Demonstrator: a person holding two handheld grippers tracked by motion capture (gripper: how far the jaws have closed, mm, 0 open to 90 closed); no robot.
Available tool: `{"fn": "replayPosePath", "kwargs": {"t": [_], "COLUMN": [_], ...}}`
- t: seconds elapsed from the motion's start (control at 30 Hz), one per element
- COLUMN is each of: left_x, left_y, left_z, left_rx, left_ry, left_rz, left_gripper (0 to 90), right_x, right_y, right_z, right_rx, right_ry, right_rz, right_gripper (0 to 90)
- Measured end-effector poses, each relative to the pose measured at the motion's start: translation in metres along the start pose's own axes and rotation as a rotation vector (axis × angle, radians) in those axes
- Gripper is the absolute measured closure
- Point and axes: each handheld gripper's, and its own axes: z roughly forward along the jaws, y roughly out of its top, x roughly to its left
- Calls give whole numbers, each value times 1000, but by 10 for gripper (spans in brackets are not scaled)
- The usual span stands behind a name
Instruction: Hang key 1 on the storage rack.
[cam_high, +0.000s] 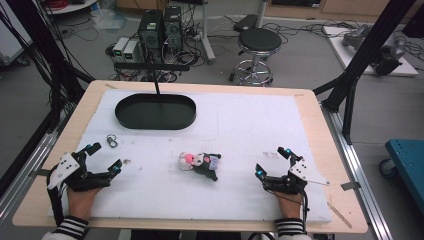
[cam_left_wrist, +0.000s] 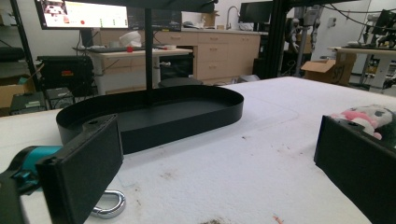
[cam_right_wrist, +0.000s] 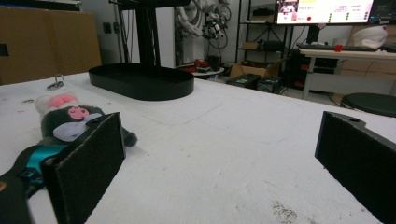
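Currently idle: left gripper (cam_high: 106, 157) and right gripper (cam_high: 271, 161) sat on white mat (cam_high: 250, 125), jaws spread wide, nothing held. Plush toy (cam_high: 201, 163) lay btwn them, mid-mat, untouched. Black oval tray (cam_high: 155, 111) at far left; metal rings (cam_high: 112, 140) near left gripper.

Plush toy (cam_high: 201, 164) between the grippers: grey, pink, white. Oval tray (cam_high: 155, 111) beyond the left gripper (cam_high: 104, 157): black. Pad (cam_high: 250, 130): white.
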Motion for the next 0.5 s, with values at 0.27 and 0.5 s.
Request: {"fn": "replayPosePath", "kwargs": {"t": [0.27, 0.5], "left_x": [0, 2], "left_y": [0, 0], "left_z": [0, 0], "left_rx": [0, -2], "left_ry": [-4, -4], "left_rz": [6, -13], "left_gripper": [18, 17], "right_x": [-1, -2], "right_y": [0, 0], "right_z": [-1, -1], "right_rx": [-4, -7], "right_ry": [-8, -10], "right_rz": [20, 33], "right_gripper": [9, 9]}}
